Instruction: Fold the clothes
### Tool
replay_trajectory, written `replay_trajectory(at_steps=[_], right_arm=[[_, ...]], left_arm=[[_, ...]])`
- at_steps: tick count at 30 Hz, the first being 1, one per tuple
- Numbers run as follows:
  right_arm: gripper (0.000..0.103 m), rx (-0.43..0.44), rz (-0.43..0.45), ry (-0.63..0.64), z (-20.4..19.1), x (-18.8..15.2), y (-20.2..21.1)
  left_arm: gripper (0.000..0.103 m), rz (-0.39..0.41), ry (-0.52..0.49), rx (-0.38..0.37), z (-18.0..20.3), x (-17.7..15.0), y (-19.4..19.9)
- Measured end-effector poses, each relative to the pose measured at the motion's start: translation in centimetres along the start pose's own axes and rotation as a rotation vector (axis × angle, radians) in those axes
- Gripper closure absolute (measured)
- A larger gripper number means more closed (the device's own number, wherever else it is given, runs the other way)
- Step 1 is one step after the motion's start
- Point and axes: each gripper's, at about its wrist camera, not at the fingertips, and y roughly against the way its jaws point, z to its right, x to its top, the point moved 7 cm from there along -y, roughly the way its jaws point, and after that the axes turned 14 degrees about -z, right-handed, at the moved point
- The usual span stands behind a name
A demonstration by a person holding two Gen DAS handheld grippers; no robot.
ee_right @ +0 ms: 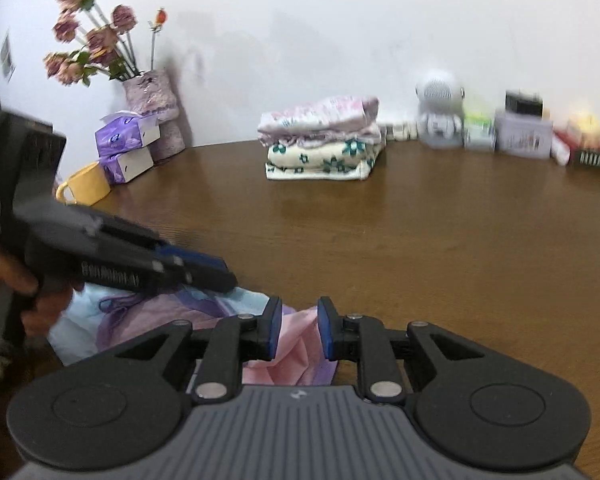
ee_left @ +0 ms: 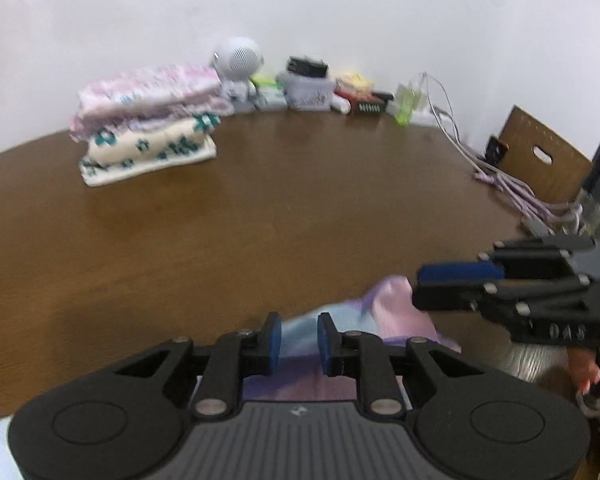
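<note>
Both grippers, left (ee_left: 299, 338) and right (ee_right: 299, 330), hover with fingers slightly spread, pinching nothing; the pastel garment (ee_right: 288, 354) lies crumpled on the desk (ee_right: 420, 240) beneath them. Good practice: pinch separate edges before spreading flat.

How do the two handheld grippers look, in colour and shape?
Both are alike. The left gripper and the right gripper have black linkage arms with silver pivot pins, blue pads on the fingers, a grey ribbed centre plate and round black discs at both sides. White lettering marks the side of each body.
</note>
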Motion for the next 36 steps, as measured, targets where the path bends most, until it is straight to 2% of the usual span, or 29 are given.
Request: replay_trajectory(at_steps=[2,7,11,16,19,22,25,28,31,36], right_arm=[[0.084,0.01,-0.017,-0.019,0.4,-0.1,-0.7],[0.088,-0.037,-0.055,0.004,0.7,-1.0,-2.3],[0.088,-0.044,-0.068,0.0,1.2,-1.5,-2.6],[0.088,-0.004,0.029,0.011,0.2,-0.8,-0.3],[0.088,0.018,0.056,0.079,-1.7,0.0,0.3],[0.088,0.0,0.014,0.131,-2.5,0.1,-1.2],[0.088,-0.006,-0.043,0.139,-2.3,-0.7,-2.4],[0.088,-0.049,-0.065,0.13,-1.6,-1.4,-2.6],[0.088,-0.061,-0.067,0.123,-1.2,-2.1,-2.5],[0.088,-0.105,-0.063,0.177,-1.9,-2.5,-2.4]], left_arm=[[0.086,-0.015,-0.015,-0.01,0.2,-0.7,-0.4],[0.081,-0.011,-0.037,0.012,0.5,-1.5,-0.3],[0.078,0.02,-0.03,-0.002,0.6,-1.6,0.5],[0.079,0.067,-0.029,0.018,0.4,-0.8,1.1],[0.081,0.045,-0.039,0.028,0.5,-0.7,0.2],[0.082,0.023,-0.043,0.021,0.6,-1.0,-0.5],[0.08,0.04,-0.014,0.01,0.0,-1.1,0.1],[0.079,0.064,0.022,0.027,-1.3,-1.3,1.3],[0.079,0.08,0.052,0.055,-2.8,-1.9,2.2],[0.081,0.064,0.087,0.058,-4.3,-3.0,2.1]])
